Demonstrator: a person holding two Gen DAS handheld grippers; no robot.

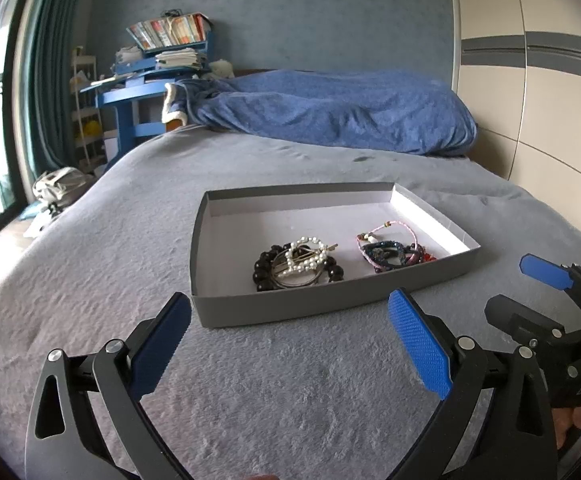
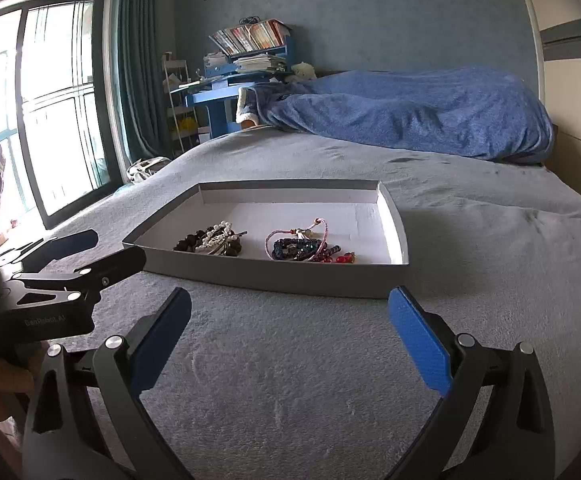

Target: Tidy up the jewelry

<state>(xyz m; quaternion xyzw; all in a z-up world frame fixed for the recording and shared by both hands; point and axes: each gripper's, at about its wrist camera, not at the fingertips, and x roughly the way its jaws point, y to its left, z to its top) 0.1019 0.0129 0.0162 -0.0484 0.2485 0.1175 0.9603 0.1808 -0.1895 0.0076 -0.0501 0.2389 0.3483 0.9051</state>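
Observation:
A shallow grey box tray (image 1: 290, 310) with a white inside lies on the grey bed cover; it also shows in the right wrist view (image 2: 274, 276). In it lie two heaps of jewelry: black beads, metal rings and a pearl piece (image 1: 298, 264) (image 2: 214, 240) on the left, and pink, blue and red bracelets (image 1: 390, 250) (image 2: 302, 246) on the right. My left gripper (image 1: 290, 332) is open and empty, just short of the tray's near wall. My right gripper (image 2: 290, 332) is open and empty, also short of the tray. Each gripper shows in the other's view, the right (image 1: 546, 280) and the left (image 2: 90, 252).
A rumpled blue blanket (image 1: 330, 112) lies across the far end of the bed. A blue desk with books (image 1: 150, 76) stands at the back left by a curtain and window (image 2: 50, 100). A cupboard wall (image 1: 550, 80) runs along the right.

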